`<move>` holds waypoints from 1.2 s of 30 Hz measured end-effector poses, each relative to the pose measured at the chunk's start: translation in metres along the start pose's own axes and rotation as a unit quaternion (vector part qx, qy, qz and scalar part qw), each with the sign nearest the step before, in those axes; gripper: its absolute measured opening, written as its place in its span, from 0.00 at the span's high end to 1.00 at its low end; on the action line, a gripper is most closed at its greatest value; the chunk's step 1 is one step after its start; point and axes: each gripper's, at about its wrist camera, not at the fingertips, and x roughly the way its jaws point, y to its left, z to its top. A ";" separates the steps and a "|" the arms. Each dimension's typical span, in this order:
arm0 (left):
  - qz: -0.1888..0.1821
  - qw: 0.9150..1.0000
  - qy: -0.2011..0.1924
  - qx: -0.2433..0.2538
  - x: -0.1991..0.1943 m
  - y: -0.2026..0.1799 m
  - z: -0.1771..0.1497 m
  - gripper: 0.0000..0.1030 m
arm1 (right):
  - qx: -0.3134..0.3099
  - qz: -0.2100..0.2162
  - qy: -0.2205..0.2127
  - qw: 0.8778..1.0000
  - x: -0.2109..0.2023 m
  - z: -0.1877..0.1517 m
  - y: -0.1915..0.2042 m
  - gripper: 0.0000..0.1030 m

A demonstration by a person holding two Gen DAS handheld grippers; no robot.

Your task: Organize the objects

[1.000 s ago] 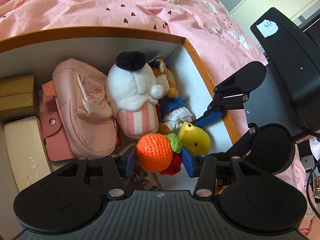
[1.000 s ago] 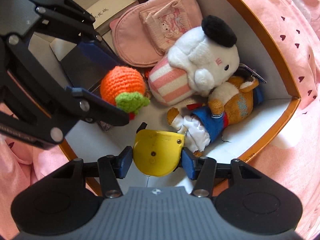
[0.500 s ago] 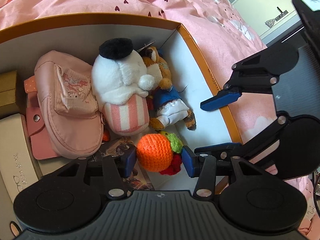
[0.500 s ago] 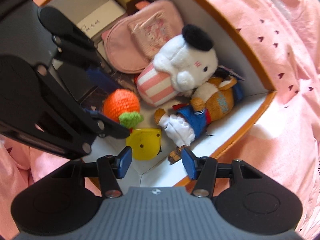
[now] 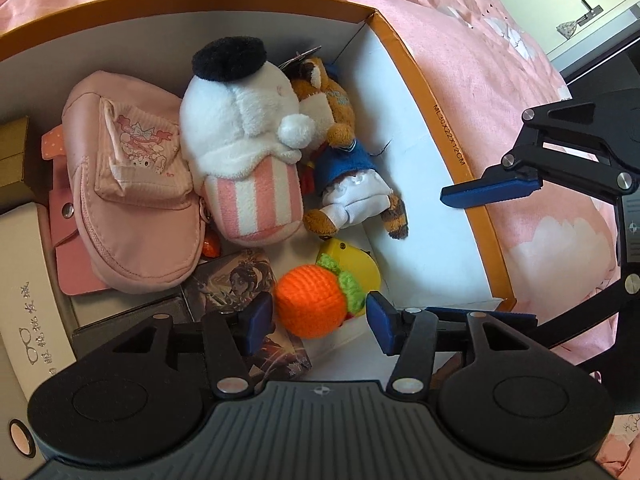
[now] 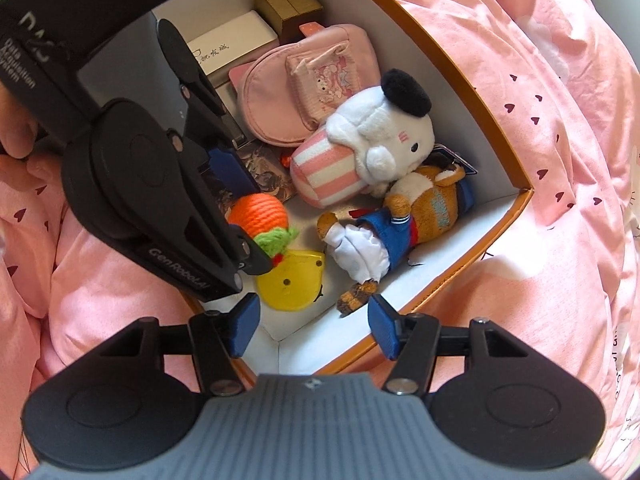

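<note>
- The left gripper stood with its blue pads either side of the orange crocheted ball with a green knitted leaf, low centre of the left wrist view; a sliver of gap showed at each pad, so whether the pads were pinching the ball or merely bracketing it could not be told
- The right gripper was spread wide and carried nothing, hovering over the near corner of the orange-edged white cardboard box
- The flat yellow plastic chick-shaped piece lay on the box floor at lower centre of the right wrist view, just beside the ball, touching no finger
- Risk one: the ball sat partly over the yellow piece and a printed card packet; if let go there it would likely roll off the uneven footing toward the bare white floor at right
- Risk two: the leaf end faced one blue pad; loose yarn could snag as the gripper withdrew, dragging the ball out
- Risk three: both tools crowded the same corner, so a careless move could bring them into contact
- The white plush with black cap and striped body, brown plush animal in a blue jacket and pink fabric pouch packed the middle, leaving little room; a push there would shift them
</note>
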 end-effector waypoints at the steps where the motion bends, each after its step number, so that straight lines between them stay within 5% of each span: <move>1: 0.003 1.000 -0.003 0.001 -0.002 -0.001 -0.001 0.38 | 0.001 0.001 0.000 1.000 0.000 0.000 0.000 0.39; 12: 0.056 0.993 -0.099 0.035 -0.062 -0.013 -0.031 0.27 | 0.045 -0.018 -0.048 0.998 -0.031 -0.008 0.012 0.31; 20: 0.134 0.964 -0.225 0.036 -0.114 -0.032 -0.063 0.25 | 0.161 -0.055 -0.147 0.974 -0.060 -0.022 0.033 0.25; 25: 0.174 0.938 -0.296 0.043 -0.149 -0.043 -0.089 0.20 | 0.222 -0.110 -0.221 0.943 -0.081 -0.030 0.057 0.17; 31: 0.212 0.909 -0.356 0.042 -0.174 -0.050 -0.113 0.14 | 0.306 -0.175 -0.301 0.886 -0.099 -0.048 0.092 0.11; 36: 0.233 0.897 -0.372 0.050 -0.175 -0.050 -0.128 0.13 | 0.356 -0.211 -0.340 0.845 -0.102 -0.065 0.120 0.09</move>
